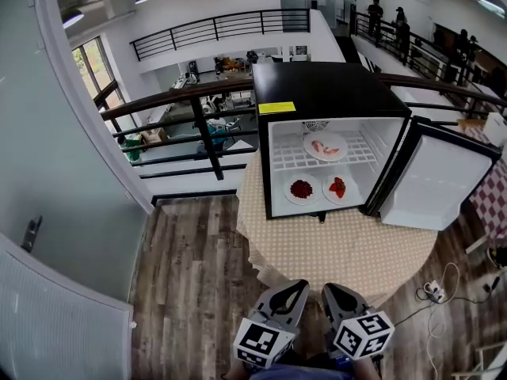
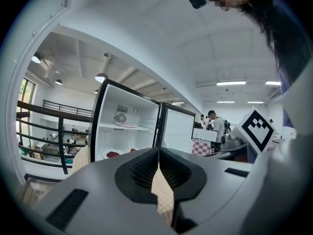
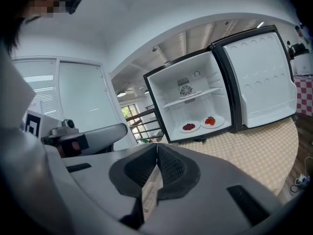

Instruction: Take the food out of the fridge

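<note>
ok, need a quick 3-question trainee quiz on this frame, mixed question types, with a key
1. How many plates of food are in the fridge?
2. True or false: the fridge door is shut.
3. The left gripper and right gripper are: A) both shut and empty; B) both open; C) each shut on a plate.

Key
1. Three: the upper plate on the wire shelf, and the dark red plate and the bright red plate on the bottom.
2. False: it stands open.
3. A
</note>
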